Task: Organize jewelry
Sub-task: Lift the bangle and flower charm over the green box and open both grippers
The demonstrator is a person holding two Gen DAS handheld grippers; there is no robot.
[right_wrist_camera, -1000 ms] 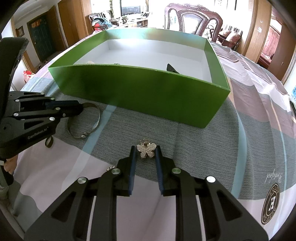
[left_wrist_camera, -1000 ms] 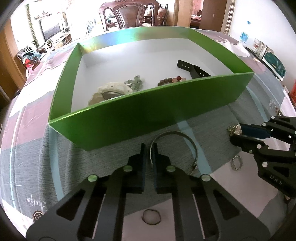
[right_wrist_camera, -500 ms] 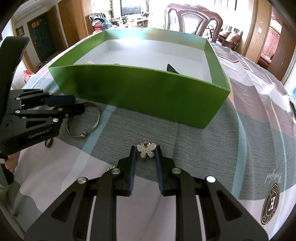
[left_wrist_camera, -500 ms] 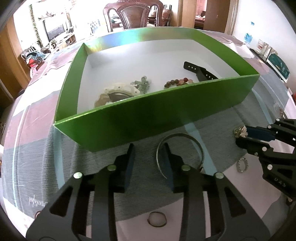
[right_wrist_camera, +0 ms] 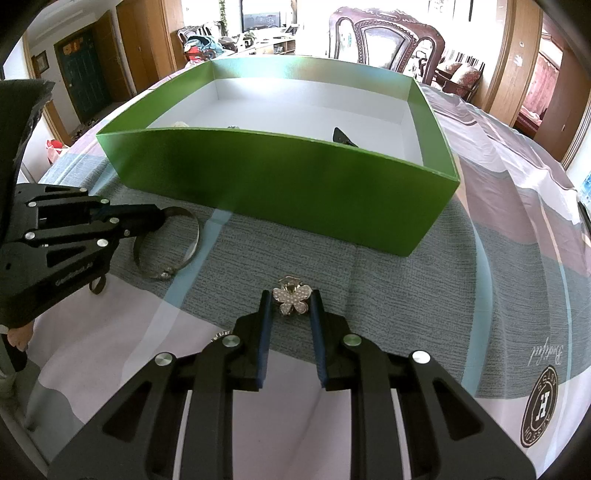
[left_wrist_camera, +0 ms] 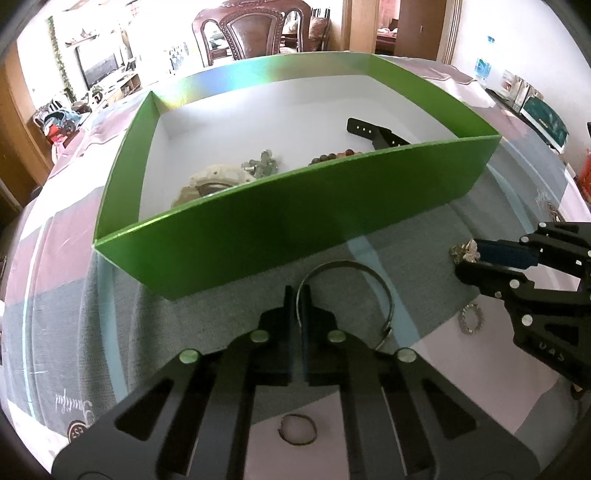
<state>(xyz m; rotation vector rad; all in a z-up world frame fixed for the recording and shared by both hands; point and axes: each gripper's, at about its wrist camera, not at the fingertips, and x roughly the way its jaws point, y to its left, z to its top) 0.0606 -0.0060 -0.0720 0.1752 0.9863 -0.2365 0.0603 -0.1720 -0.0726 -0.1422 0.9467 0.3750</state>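
Observation:
A green box (left_wrist_camera: 295, 221) with a white floor holds a cream bracelet (left_wrist_camera: 210, 181), a grey bead piece (left_wrist_camera: 264, 166), brown beads (left_wrist_camera: 332, 156) and a black strap (left_wrist_camera: 373, 133). My left gripper (left_wrist_camera: 297, 295) is shut on the end of a silver bangle (left_wrist_camera: 384, 291) lying on the cloth in front of the box; it also shows in the right wrist view (right_wrist_camera: 177, 254). My right gripper (right_wrist_camera: 291, 299) is shut on a sparkly flower clip (right_wrist_camera: 291, 300), which shows in the left wrist view (left_wrist_camera: 463, 251) too.
A small serrated metal ring (left_wrist_camera: 472, 318) lies on the cloth under the right gripper. A dark thin ring (left_wrist_camera: 297, 434) lies near the front edge below the left gripper. The patterned tablecloth (right_wrist_camera: 480, 280) covers the table. A wooden chair (right_wrist_camera: 388, 33) stands behind the box.
My left gripper opened half a second ago and has now shut again on the bangle's end. The right gripper has stayed shut on the flower clip without moving.

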